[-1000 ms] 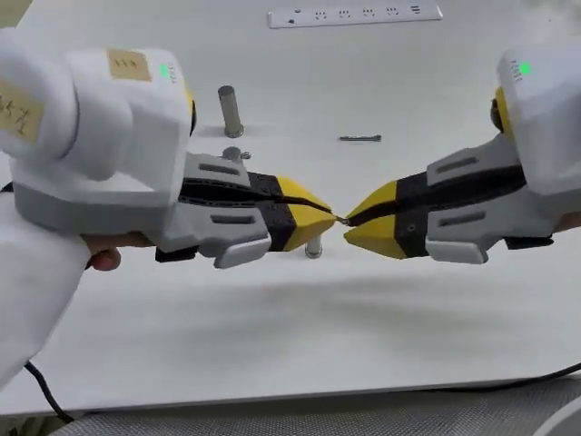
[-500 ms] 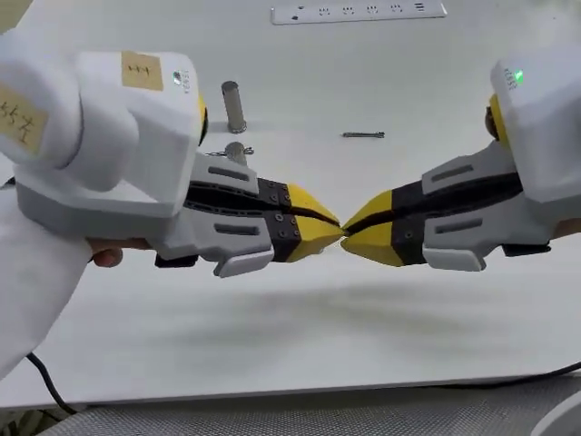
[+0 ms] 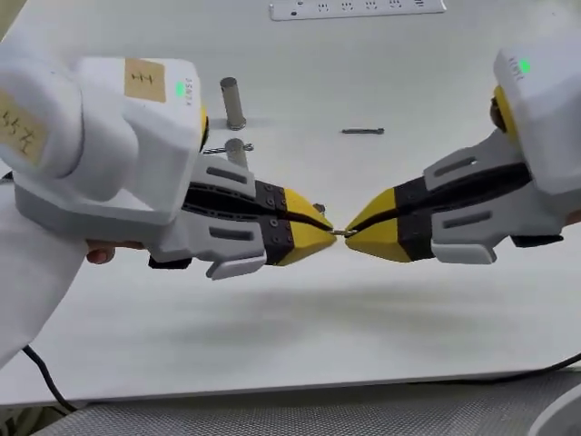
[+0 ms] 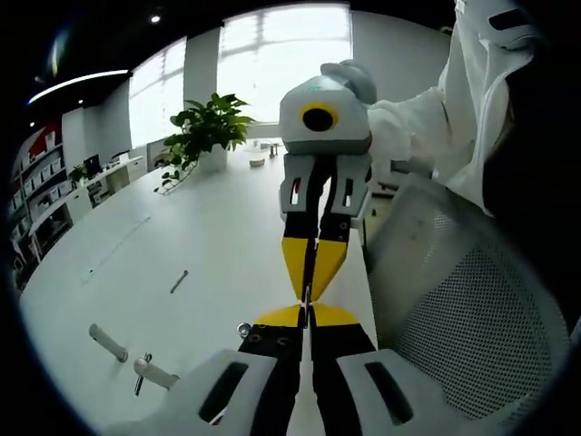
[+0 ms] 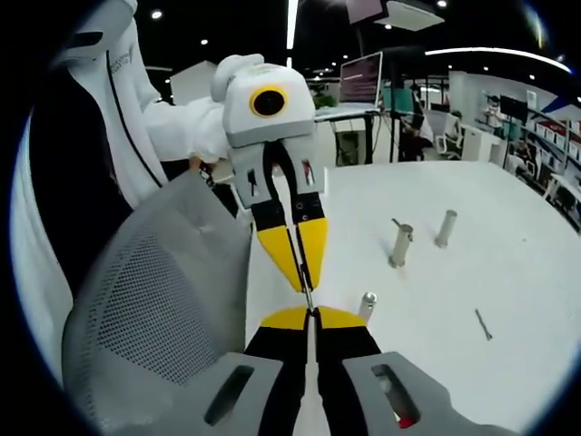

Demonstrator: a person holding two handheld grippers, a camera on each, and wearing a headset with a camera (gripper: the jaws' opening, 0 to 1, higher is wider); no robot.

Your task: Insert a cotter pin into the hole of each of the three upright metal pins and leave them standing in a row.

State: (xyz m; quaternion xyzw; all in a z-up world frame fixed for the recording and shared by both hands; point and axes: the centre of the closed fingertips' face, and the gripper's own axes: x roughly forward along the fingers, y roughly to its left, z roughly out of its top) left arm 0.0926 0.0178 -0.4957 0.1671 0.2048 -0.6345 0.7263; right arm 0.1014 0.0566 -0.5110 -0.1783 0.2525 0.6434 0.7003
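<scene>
Left gripper (image 3: 329, 232) and right gripper (image 3: 349, 235) both pinch one tiny cotter pin (image 3: 340, 232), tip to tip (barely visible). In the head view the nearest metal pin (image 5: 367, 306) hides behind the left tip. The back metal pin (image 3: 233, 103) and second metal pin (image 3: 238, 150) sit at 11 o'clock, the spare cotter pin (image 3: 363, 132) at 12. There's open table (image 3: 300, 318) toward 6.

Layout on the white surface (image 3: 300, 345)
Left gripper (image 3: 329, 231) and right gripper (image 3: 352, 235) tip to tip, thin metal cotter pin (image 3: 341, 233) between; at 11 o'clock bare steel pin (image 3: 231, 102) behind cottered steel pin (image 3: 238, 153); loose cotter pin (image 3: 363, 132) at 1 o'clock.
</scene>
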